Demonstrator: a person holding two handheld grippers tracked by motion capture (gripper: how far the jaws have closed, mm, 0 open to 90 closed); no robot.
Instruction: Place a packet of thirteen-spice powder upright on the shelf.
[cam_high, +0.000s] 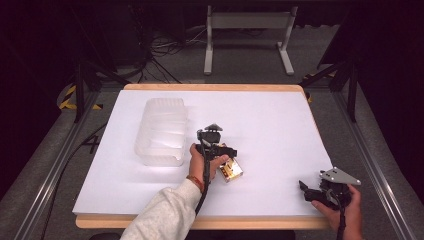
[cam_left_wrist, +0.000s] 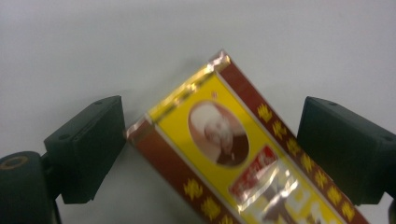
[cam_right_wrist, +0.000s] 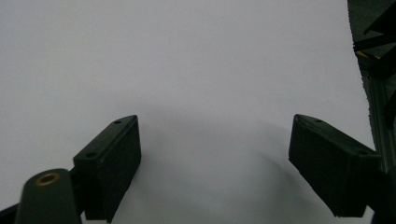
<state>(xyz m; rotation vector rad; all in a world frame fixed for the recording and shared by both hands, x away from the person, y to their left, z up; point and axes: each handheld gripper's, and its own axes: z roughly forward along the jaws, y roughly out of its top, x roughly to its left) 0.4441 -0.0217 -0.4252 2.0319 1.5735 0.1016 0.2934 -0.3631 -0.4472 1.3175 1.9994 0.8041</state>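
Yellow packet between left tongs

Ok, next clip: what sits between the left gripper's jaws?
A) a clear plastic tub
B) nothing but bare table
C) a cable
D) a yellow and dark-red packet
D: in the left gripper view the yellow and dark-red packet lies on the white table between the open jaws of the left gripper, not yet squeezed.

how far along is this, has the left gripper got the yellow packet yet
Done: the left gripper is open around the yellow packet, one jaw each side. In hand: closing; there are gaps, so no grip yet. Left: lifting it, perhaps to the clear tub, a guess. The right gripper is open over bare table.
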